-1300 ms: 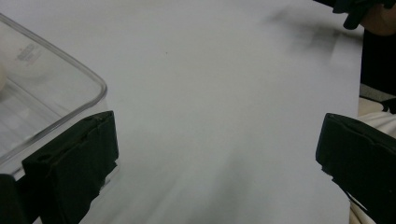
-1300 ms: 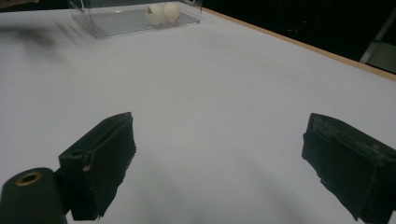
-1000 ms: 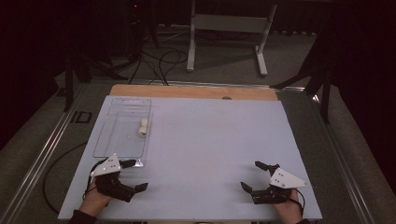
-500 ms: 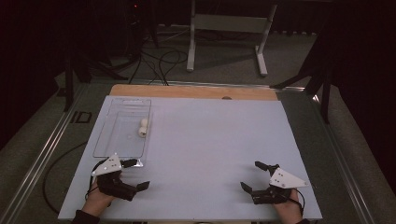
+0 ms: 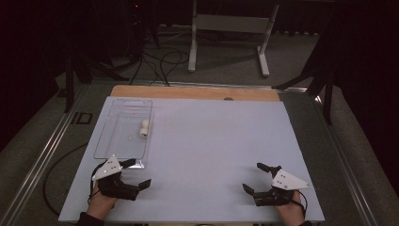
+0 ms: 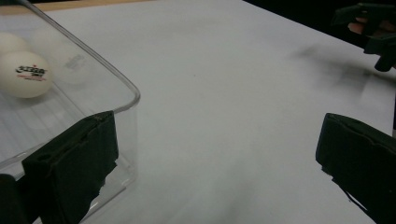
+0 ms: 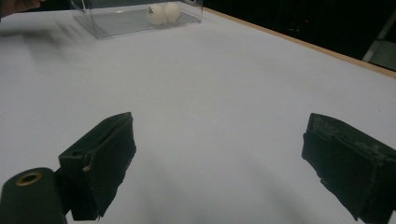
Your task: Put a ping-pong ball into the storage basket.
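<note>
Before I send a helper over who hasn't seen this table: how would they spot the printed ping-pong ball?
Find the white table, then the clear plastic tray at its left. Two white balls sit touching by the tray's right wall; take the ball nearer the person, with dark and red lettering printed on it.

The table [image 5: 221,141] has a smooth, matt, pale top that looks like laminate or paper sheet, with a strip of bare wood [image 5: 195,92] along its far edge. On it, the tray [image 5: 123,134] is clear, glossy hard plastic with rounded corners. Inside the tray, the two balls [image 6: 23,73] are matt white plastic, one with small printed lettering. Each claw carries matt black pads [image 7: 100,163], rough like foam or rubber. Beyond the table, the floor [image 5: 226,52] looks like grey carpet.
</note>
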Motion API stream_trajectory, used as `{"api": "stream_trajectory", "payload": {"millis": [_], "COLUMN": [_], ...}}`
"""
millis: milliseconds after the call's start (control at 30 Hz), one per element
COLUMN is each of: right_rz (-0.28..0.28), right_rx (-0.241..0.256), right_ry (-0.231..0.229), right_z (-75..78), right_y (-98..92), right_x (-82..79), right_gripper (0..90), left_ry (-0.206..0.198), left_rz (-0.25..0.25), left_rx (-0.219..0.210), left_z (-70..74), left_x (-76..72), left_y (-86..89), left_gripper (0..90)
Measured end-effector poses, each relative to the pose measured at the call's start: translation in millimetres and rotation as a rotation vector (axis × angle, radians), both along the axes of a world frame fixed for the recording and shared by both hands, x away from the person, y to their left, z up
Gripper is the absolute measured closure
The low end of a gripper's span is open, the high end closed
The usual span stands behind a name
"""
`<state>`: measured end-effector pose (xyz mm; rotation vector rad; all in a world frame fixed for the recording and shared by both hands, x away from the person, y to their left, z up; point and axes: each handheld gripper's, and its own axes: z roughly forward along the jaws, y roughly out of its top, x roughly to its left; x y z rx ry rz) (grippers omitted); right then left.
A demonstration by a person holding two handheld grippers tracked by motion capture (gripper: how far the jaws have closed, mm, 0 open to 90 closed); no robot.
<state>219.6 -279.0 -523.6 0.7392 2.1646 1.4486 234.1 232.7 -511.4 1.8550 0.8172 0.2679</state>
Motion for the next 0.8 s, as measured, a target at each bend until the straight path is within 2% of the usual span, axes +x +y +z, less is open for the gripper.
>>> {"api": "stream_trajectory", "payload": {"millis": [267,433,567,800], "right_rz": [0.001,0.002,-0.001,-0.003], "right_rx": [-0.003,-0.001,0.0,-0.001], "right_ry": [0.004,0.009,0.011,0.011], "right_z": [-0.7,-1.0,-1.3,-1.6], "right_y": [0.1,0.2,0.2,0.1], "right_x": [0.3,0.4,0.5,0.8], "right_gripper": [9.3,9.3,9.3,9.3], "left_ry": [0.005,0.002,0.004,0.005], "left_rz": [-0.002,-0.037,-0.066,-0.084], "left_rx": [0.001,-0.016,-0.006,0.002], "left_z": [-2.7,-2.4,-3.3,-3.8], "left_x": [0.2,-0.8,-1.7,-2.4], "left_y": [0.1,0.0,-2.4,-3.7], "left_gripper": [0.1,0.1,0.0,0.0]}}
